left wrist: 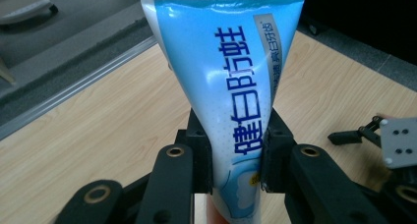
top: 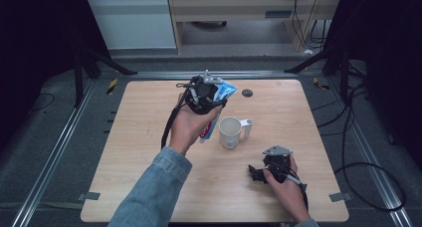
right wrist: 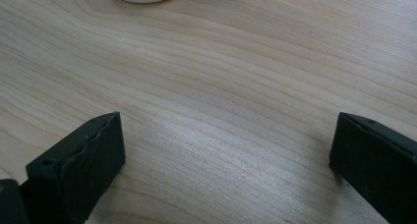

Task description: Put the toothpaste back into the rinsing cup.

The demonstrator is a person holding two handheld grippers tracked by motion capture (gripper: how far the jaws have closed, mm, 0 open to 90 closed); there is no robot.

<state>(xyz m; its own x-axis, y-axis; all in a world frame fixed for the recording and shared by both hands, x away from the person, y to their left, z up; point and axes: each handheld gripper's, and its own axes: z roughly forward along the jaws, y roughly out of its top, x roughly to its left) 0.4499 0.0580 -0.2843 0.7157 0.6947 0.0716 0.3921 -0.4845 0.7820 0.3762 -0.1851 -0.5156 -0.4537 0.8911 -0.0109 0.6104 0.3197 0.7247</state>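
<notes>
Here the left gripper (top: 214, 98) was raised above the far middle of the desk (top: 149, 152), its jaws pinching a blue-and-white toothpaste tube (left wrist: 231, 86) near the tube's lower part. In the left gripper view the tube stood upright between the jaws, its flat crimped end uppermost and its printed face toward the camera. In the high view the tube (top: 225, 91) slanted, its lower end hidden behind the left hand (top: 189, 127). A white mug (top: 231, 132) stood on the desk just beside that hand, its handle pointing right. The right gripper (top: 256, 173) lay low on the near right part of the desk, held by the right hand (top: 286, 187), well apart from the mug. In the right gripper view its jaws were spread wide over bare wood.
</notes>
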